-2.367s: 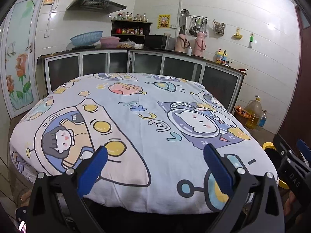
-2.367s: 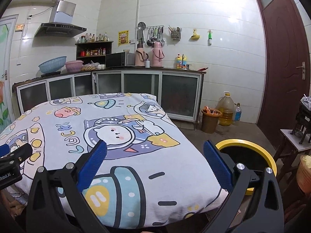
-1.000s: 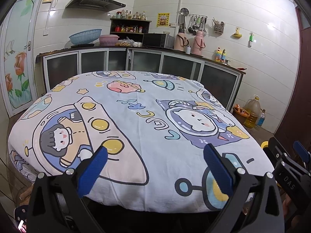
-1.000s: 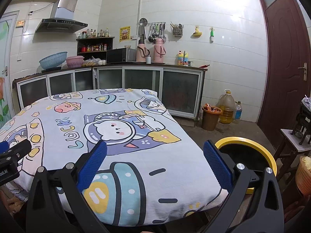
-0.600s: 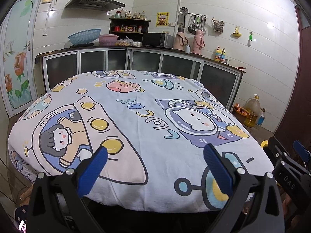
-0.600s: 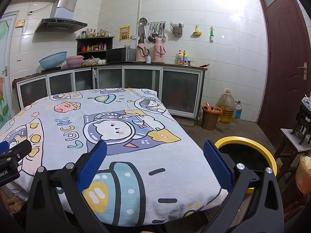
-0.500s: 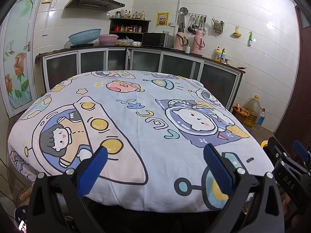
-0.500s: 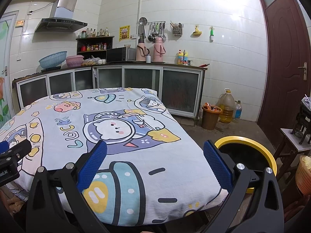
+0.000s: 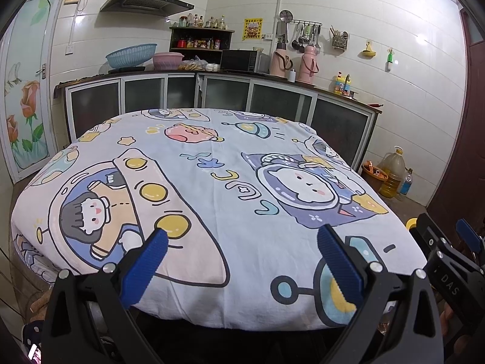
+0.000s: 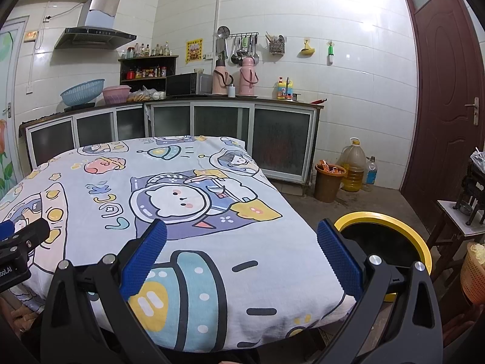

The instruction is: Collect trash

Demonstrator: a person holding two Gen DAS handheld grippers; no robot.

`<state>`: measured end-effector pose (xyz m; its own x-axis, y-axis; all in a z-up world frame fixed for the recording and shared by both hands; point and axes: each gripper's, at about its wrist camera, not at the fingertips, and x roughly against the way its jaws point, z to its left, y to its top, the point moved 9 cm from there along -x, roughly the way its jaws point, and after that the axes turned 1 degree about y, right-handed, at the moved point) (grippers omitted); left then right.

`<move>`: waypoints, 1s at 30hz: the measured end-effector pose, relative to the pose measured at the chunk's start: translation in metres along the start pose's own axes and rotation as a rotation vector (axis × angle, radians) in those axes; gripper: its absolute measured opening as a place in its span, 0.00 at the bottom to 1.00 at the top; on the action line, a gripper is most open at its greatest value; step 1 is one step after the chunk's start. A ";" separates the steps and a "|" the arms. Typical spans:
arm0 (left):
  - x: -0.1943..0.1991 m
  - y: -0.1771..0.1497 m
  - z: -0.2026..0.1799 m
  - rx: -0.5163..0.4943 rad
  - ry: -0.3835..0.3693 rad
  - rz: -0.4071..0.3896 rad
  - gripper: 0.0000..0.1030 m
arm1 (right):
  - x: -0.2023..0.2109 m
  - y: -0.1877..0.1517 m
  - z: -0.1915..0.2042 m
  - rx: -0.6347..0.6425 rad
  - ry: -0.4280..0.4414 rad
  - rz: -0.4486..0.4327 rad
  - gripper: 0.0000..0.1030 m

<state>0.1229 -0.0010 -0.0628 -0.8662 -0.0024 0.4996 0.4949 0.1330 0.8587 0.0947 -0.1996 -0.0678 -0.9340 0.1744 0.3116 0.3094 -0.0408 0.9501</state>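
Currently both grippers hover at the near edge of the surface (image 9: 230,200), which is draped in a cartoon-print cloth (image 10: 188,212). Left gripper (image 9: 242,254): jaws spread wide, nothing held. Right gripper (image 10: 242,248): likewise wide open and empty. No trash is visible on the cloth in either view. A yellow-rimmed bin (image 10: 385,236) stands on the floor just beside the surface's right corner, presumably within reach for drop-offs. Judgement: the grippers sit at a neutral ready pose, the task at its start or end.
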 end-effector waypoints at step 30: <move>-0.004 -0.001 0.002 -0.003 -0.020 0.010 0.92 | 0.000 -0.005 0.002 -0.005 -0.002 0.011 0.92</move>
<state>0.1257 0.0005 -0.0663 -0.8627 0.0189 0.5054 0.5033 0.1296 0.8543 0.0934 -0.1978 -0.0727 -0.9302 0.1761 0.3220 0.3186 -0.0477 0.9467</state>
